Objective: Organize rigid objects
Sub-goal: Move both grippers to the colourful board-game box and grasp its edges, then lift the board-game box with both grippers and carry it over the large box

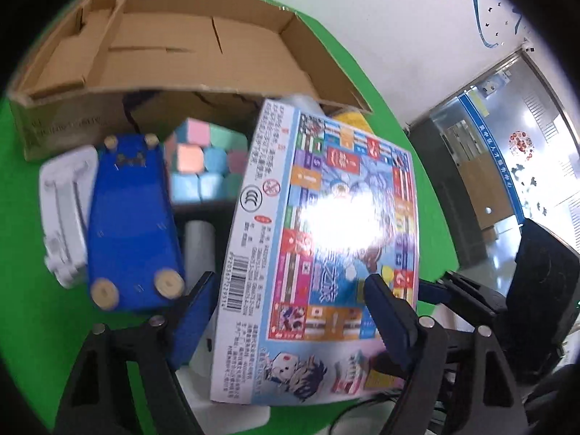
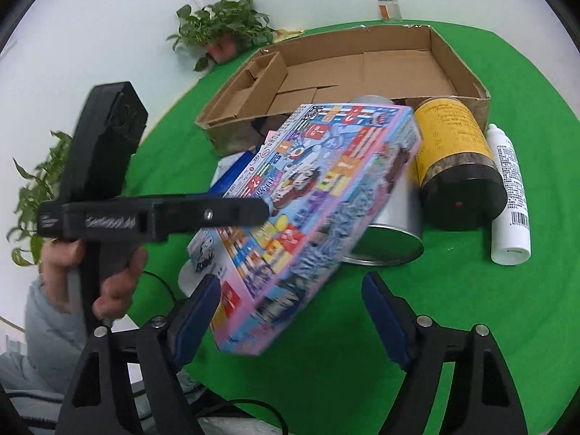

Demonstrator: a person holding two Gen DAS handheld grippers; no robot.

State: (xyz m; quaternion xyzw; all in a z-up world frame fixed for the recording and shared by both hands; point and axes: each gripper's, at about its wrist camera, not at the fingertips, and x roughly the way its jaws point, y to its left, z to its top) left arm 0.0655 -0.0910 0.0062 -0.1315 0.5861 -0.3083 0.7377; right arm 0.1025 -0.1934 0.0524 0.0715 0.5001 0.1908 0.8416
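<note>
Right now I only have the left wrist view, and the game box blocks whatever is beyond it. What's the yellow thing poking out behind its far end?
Observer: A yellow-labelled jar with a black lid, lying on its side in front of the cardboard box.
Operator: Anything beside it?
Observer: A white bottle lies flat next to that jar on the green cloth.
Operator: What's under the game box's raised side?
Observer: A metal tin; the tilted game box seems to lean on it.

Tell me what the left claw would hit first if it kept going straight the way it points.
Most likely the colourful game box: it lies tilted between the open left claw fingers and fills the line ahead. How near it sits is unclear.
</note>
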